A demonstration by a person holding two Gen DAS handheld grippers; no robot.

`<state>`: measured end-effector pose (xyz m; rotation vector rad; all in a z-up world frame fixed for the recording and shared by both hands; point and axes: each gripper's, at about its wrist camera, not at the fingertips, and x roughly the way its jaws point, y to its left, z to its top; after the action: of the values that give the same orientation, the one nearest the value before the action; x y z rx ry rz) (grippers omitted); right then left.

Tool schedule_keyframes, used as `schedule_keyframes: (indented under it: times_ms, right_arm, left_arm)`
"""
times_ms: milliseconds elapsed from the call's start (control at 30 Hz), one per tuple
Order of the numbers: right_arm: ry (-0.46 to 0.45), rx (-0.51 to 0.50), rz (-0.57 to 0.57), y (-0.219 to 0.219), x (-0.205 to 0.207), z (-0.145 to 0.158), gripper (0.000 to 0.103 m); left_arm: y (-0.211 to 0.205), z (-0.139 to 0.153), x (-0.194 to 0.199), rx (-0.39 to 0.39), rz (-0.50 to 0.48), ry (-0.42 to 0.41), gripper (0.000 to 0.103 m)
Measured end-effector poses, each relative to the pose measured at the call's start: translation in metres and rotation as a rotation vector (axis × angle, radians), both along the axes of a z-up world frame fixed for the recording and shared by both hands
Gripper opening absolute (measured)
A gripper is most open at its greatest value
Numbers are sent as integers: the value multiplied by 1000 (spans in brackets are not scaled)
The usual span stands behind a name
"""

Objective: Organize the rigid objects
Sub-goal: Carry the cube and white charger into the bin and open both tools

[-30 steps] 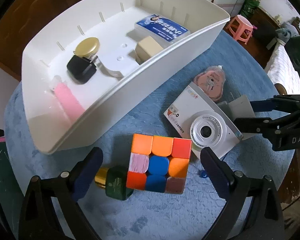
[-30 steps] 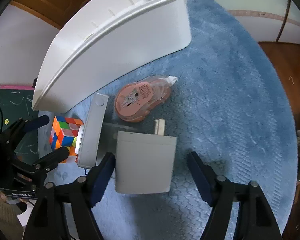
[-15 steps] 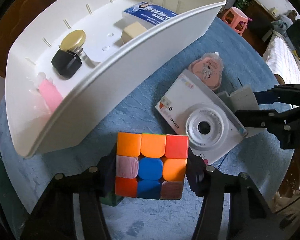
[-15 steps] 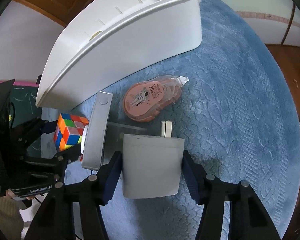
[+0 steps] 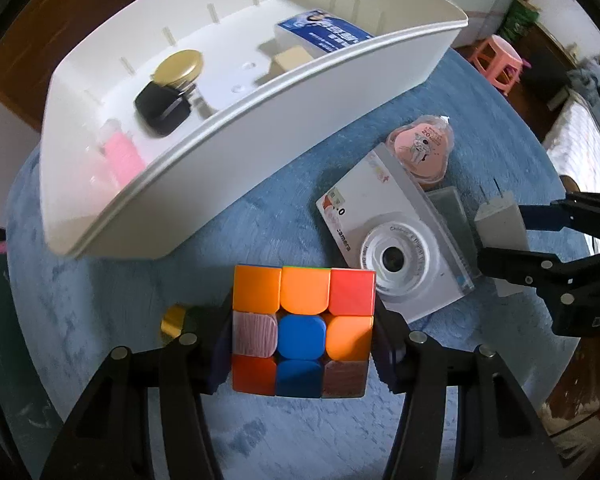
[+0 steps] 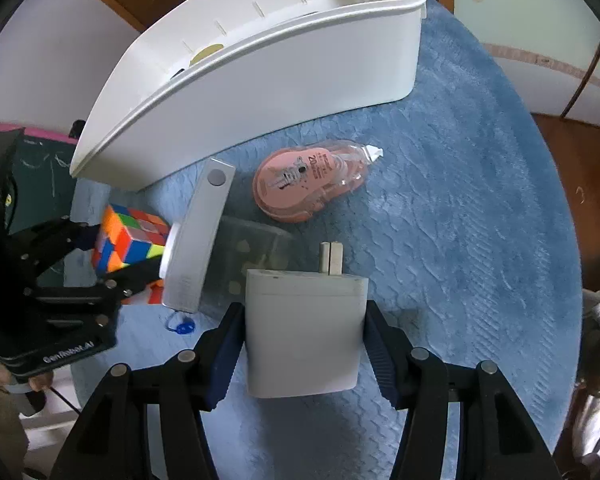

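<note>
My left gripper point(image 5: 302, 354) is shut on a multicoloured puzzle cube point(image 5: 302, 328), held just above the blue cloth; the cube also shows in the right wrist view point(image 6: 128, 240). My right gripper point(image 6: 302, 354) is shut on a white plug charger point(image 6: 304, 332), prongs pointing forward; it shows at the right of the left wrist view point(image 5: 500, 224). A white bin point(image 5: 236, 168) at the back holds a black bottle with gold cap point(image 5: 166, 100), a pink item point(image 5: 122, 156), a beige block and a blue-labelled box point(image 5: 320, 30).
A white toy camera point(image 5: 392, 248) and a pink correction-tape dispenser point(image 5: 422, 150) lie on the blue cloth between the grippers. A dark green bottle with a gold cap point(image 5: 176, 320) lies left of the cube. A clear lid point(image 6: 252, 256) lies beside the camera.
Both grippers closed, the left on the cube and the right on the charger, and both objects now sit lifted slightly off the cloth.
</note>
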<state>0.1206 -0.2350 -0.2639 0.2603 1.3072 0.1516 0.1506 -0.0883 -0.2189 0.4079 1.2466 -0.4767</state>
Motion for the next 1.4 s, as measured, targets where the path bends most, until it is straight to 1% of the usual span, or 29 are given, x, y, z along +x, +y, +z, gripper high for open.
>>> schedule_keyframes:
  times_ms: [200, 333, 500, 600, 700, 800, 900, 967, 1033, 1100, 1267, 1400]
  right_arm:
    - [2, -36, 10, 0, -7, 2, 58]
    - [-10, -48, 19, -1, -14, 8, 58]
    - [-42, -69, 43, 1, -24, 23, 58]
    - [-74, -71, 61, -4, -34, 35, 58]
    - [-109, -85, 84, -7, -43, 54, 58]
    - [-136, -80, 95, -3, -45, 63, 58]
    - [-170, -72, 107, 0, -50, 79, 58]
    - [-192, -63, 112, 3, -50, 90, 58]
    - [-204, -61, 117, 5, -49, 100, 58]
    - [-223, -64, 122, 9, -47, 112, 58]
    - [-287, -53, 133, 16, -43, 141, 58]
    - [-299, -57, 134, 21, -31, 158, 58]
  left_arm:
    - [14, 10, -10, -21, 88, -11, 60]
    - [22, 16, -19, -45, 142, -21, 60]
    - [26, 39, -32, -88, 190, -51, 60]
    - [29, 54, -38, -120, 219, -69, 60]
    - [32, 71, -45, -142, 250, -90, 60]
    - [35, 90, -52, -167, 273, -117, 60]
    - [38, 107, -55, -188, 289, -151, 60]
    - [39, 114, -55, -199, 303, -158, 60]
    - [40, 122, -53, -212, 315, -161, 60]
    - [40, 132, -52, -225, 321, -182, 60]
    - [38, 153, -42, -241, 317, -204, 60]
    - [38, 169, -27, -256, 315, -218, 60]
